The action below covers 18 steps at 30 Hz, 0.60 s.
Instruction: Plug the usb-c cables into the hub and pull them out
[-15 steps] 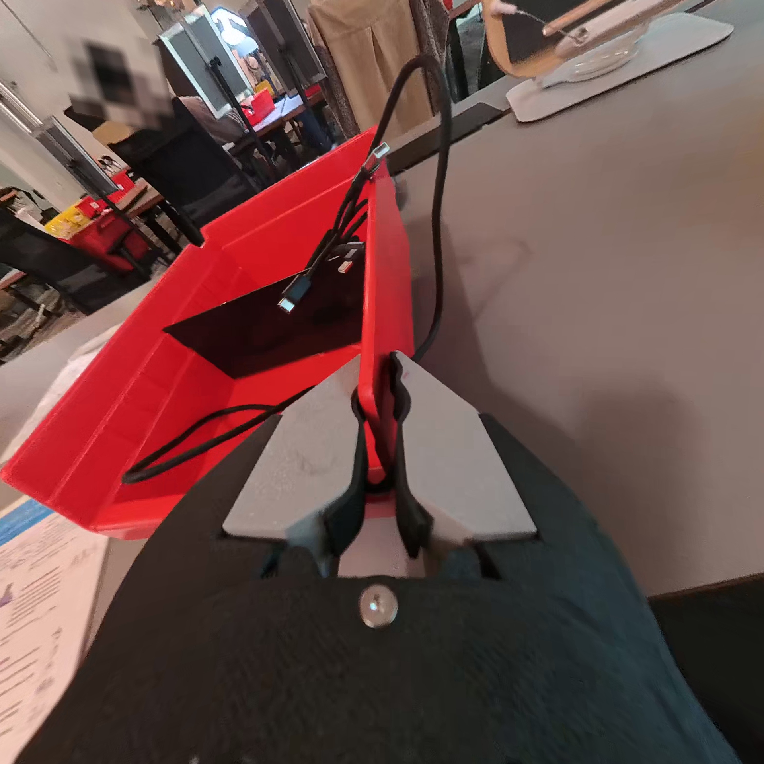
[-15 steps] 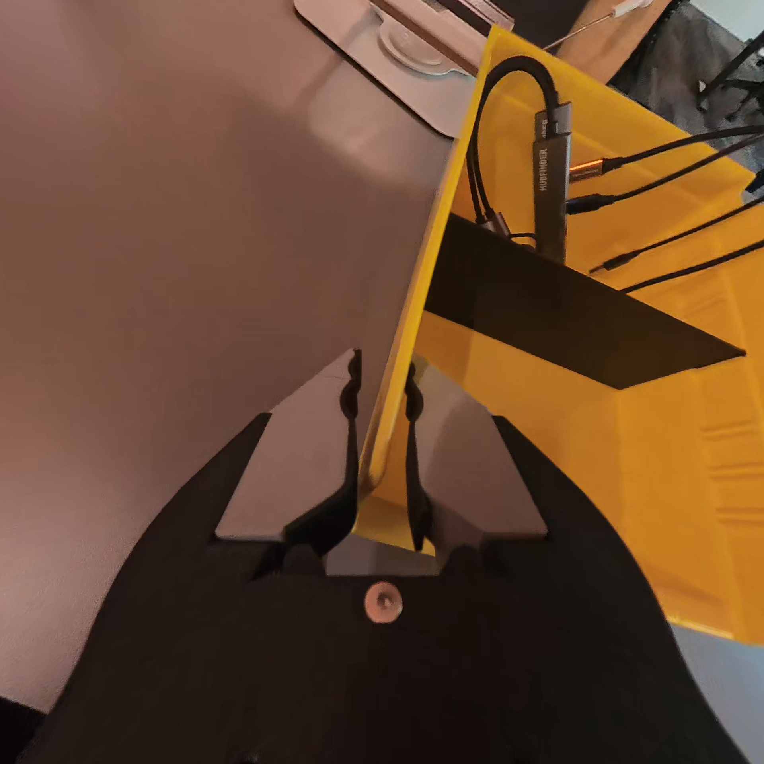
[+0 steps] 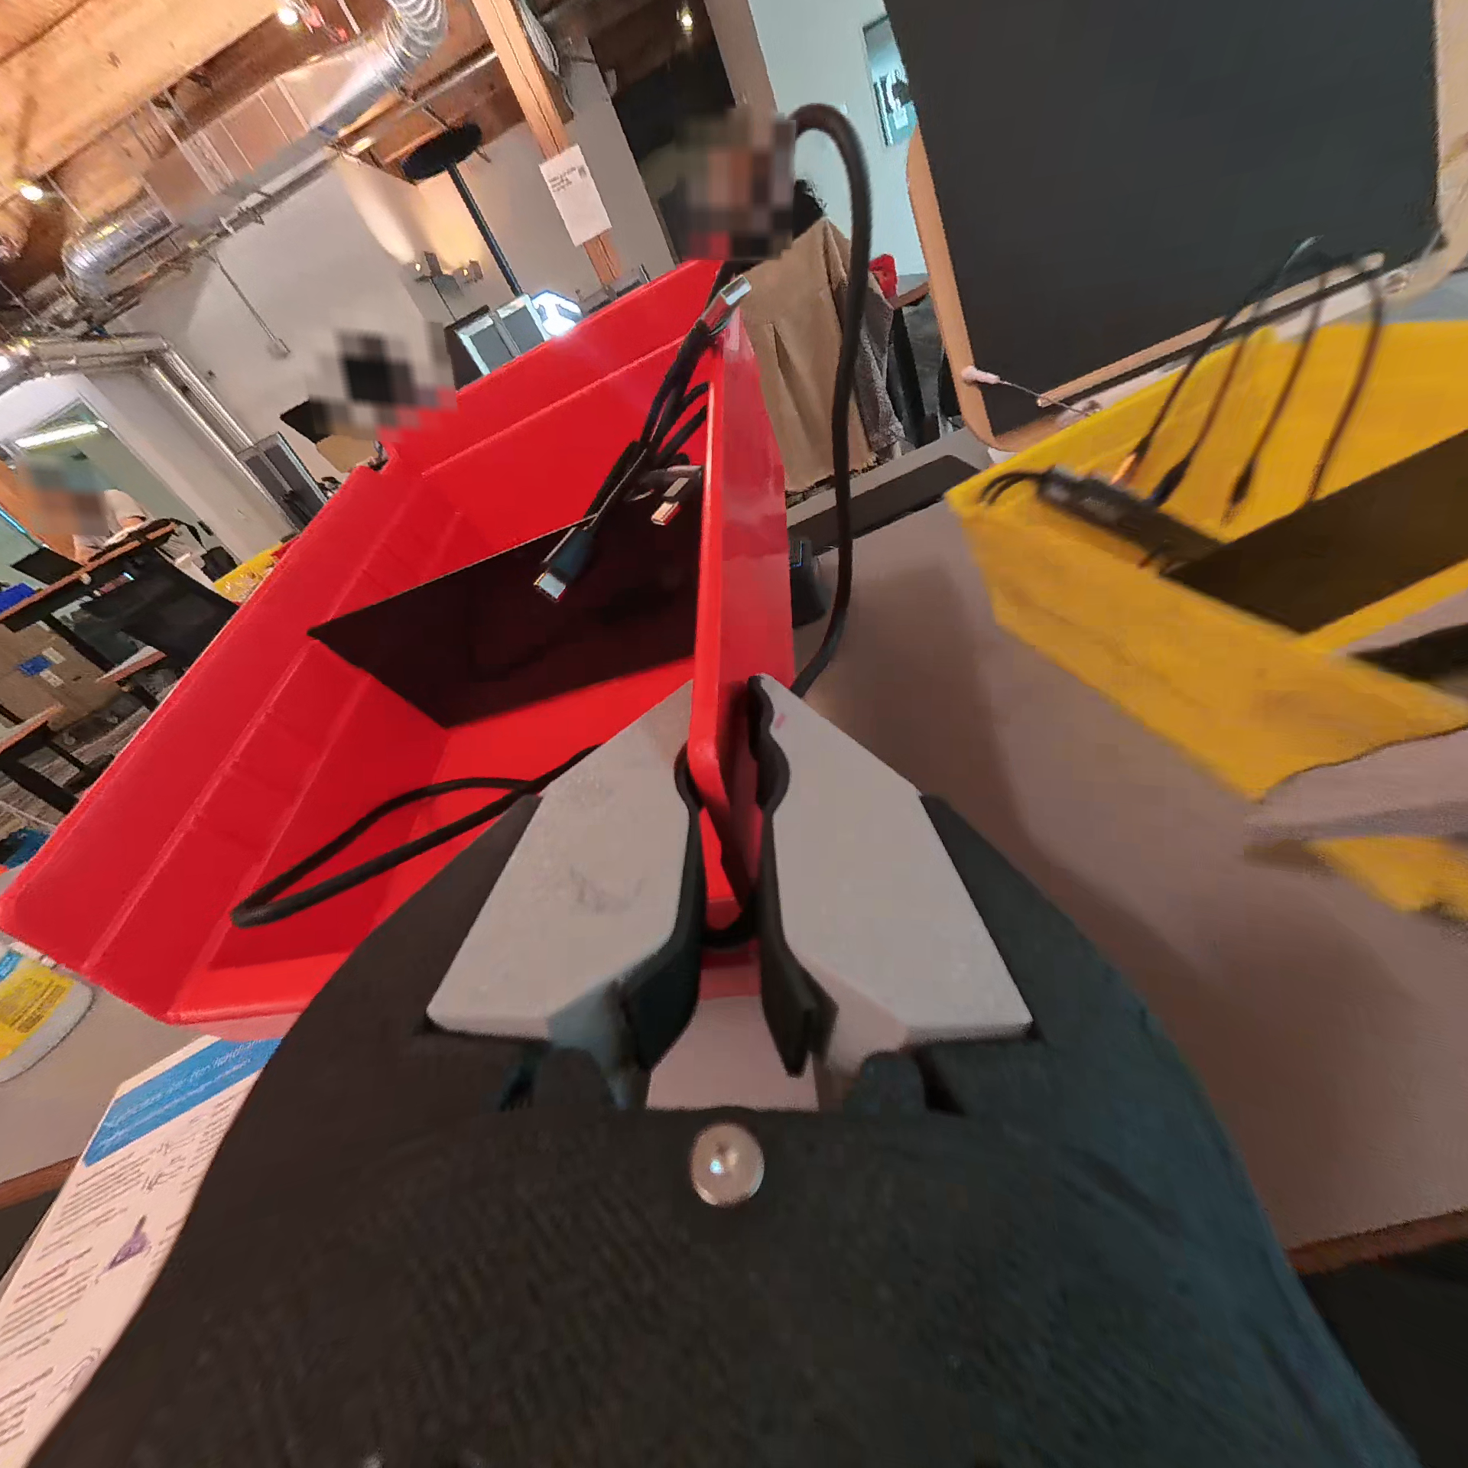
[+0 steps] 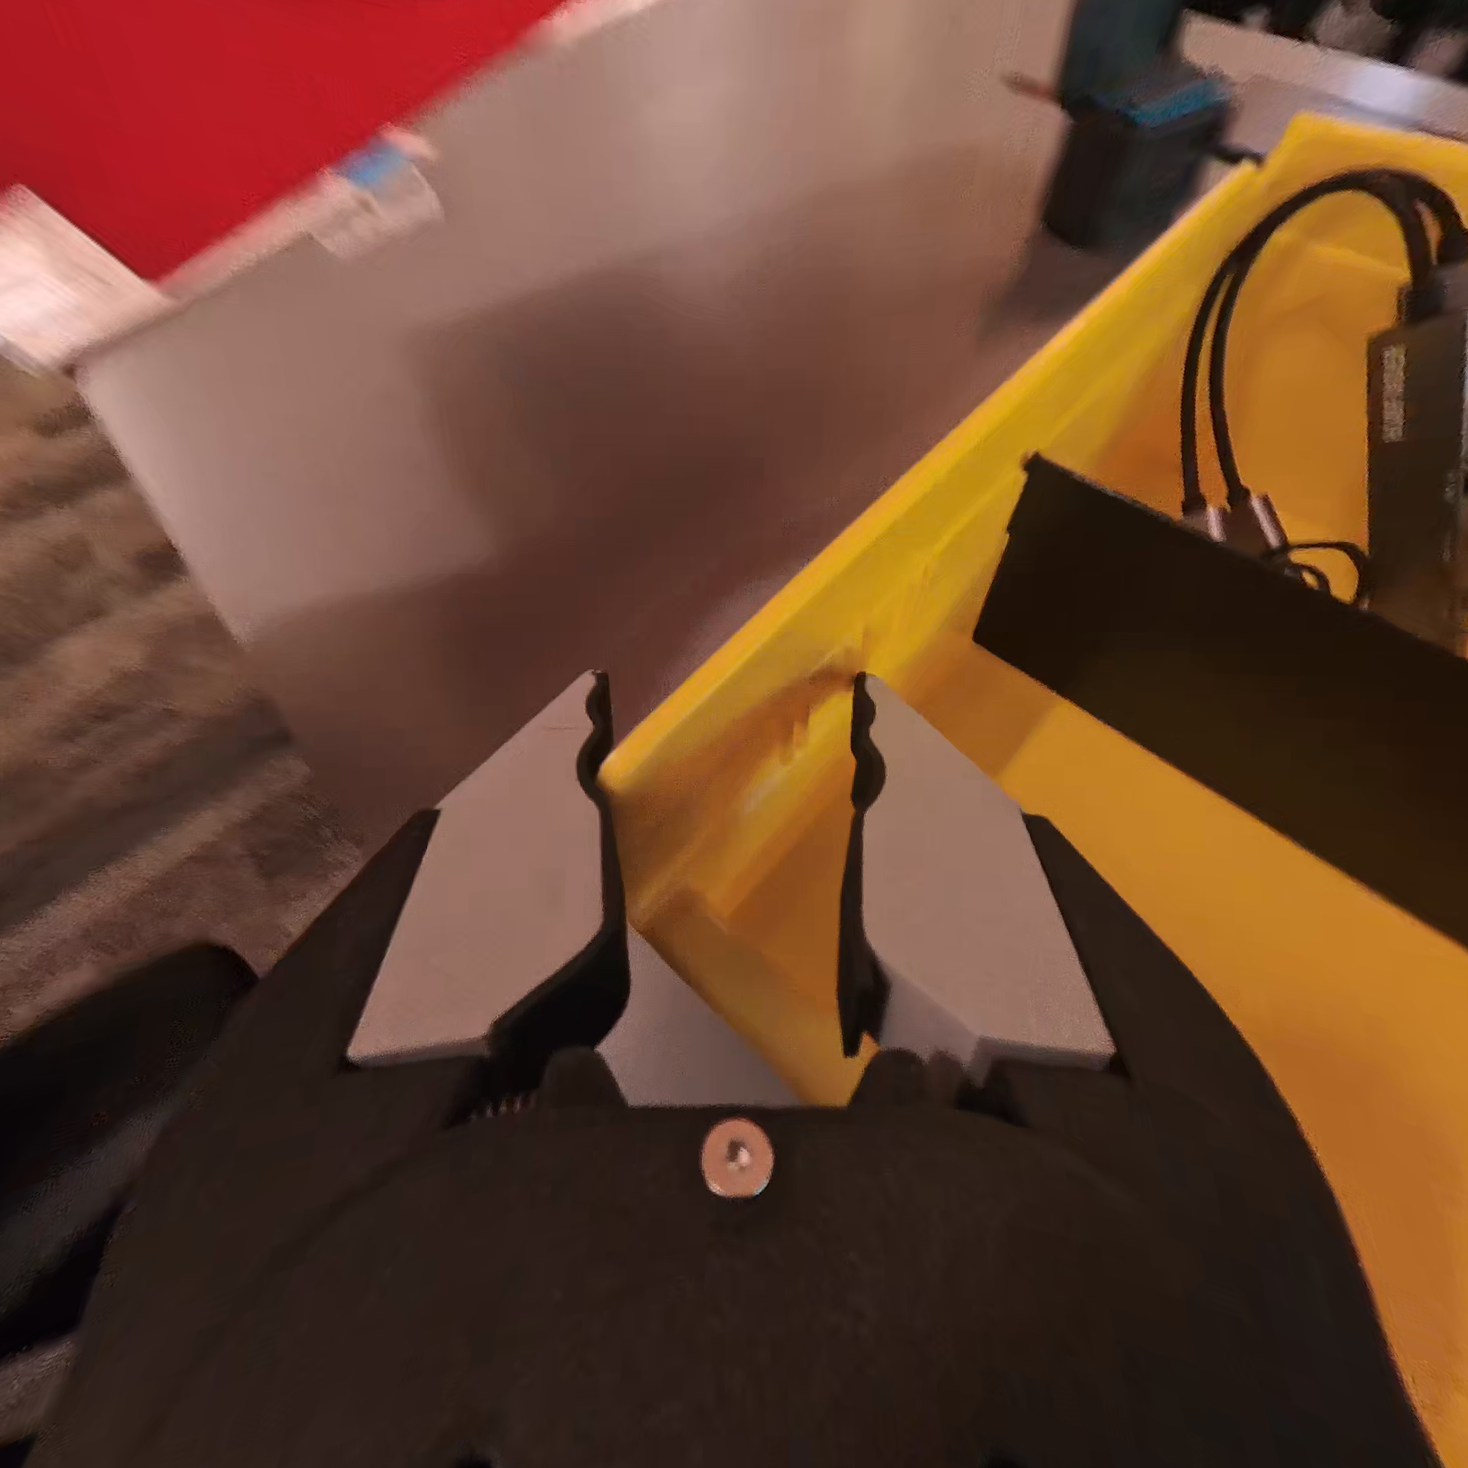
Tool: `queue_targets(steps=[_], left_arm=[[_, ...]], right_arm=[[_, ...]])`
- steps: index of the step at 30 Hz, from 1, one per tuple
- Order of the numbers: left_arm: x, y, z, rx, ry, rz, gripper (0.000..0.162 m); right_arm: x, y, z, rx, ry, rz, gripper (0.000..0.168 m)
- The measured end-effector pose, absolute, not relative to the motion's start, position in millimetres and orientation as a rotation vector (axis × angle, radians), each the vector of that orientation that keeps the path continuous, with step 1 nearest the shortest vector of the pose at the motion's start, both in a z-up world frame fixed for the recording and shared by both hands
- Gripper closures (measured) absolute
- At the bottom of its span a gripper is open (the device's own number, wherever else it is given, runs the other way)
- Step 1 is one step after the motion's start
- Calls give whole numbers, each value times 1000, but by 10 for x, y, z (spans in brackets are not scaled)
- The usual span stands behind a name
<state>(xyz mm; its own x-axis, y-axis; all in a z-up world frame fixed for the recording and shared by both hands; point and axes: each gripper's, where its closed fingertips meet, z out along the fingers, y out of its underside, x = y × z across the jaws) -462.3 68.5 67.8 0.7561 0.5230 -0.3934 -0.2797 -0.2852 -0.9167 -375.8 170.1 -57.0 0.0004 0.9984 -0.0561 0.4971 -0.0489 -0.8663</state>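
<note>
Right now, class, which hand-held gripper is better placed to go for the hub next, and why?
The right hand-held gripper. It is open astride the yellow bin wall, free to move, and the hub lies in that bin. The left hand-held gripper is shut on the red bin wall.

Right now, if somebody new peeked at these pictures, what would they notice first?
Probably the big red bin, because the left gripper is pinching its side wall and loose black cables lie inside. Next, the bright yellow bin on the other side: the right gripper is open around its corner, and a dark hub with cables plugged in lies inside.
</note>
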Motion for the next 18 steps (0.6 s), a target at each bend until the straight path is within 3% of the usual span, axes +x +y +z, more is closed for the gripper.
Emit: queue_targets(steps=[2, 4, 8, 13, 18], left_arm=[[-4647, 620, 697, -1695, -214, 796, 158], [-4669, 540, 699, -1719, -220, 822, 158], [-4675, 415, 743, -1735, -214, 863, 158], [-4456, 580, 958, -1688, -169, 832, 159], [-3825, 1077, 1252, -1629, 36, 727, 158]], right_arm=[[-4060, 1368, -452, -1560, -1560, 1020, 99], [-4144, 1109, -289, -1502, -1571, 1066, 104], [-3790, 962, 115, -1369, -1594, 1248, 100], [-3159, 1713, 471, -1295, -1496, 1168, 100], [-2427, 2739, 491, -1355, -1462, 860, 102]])
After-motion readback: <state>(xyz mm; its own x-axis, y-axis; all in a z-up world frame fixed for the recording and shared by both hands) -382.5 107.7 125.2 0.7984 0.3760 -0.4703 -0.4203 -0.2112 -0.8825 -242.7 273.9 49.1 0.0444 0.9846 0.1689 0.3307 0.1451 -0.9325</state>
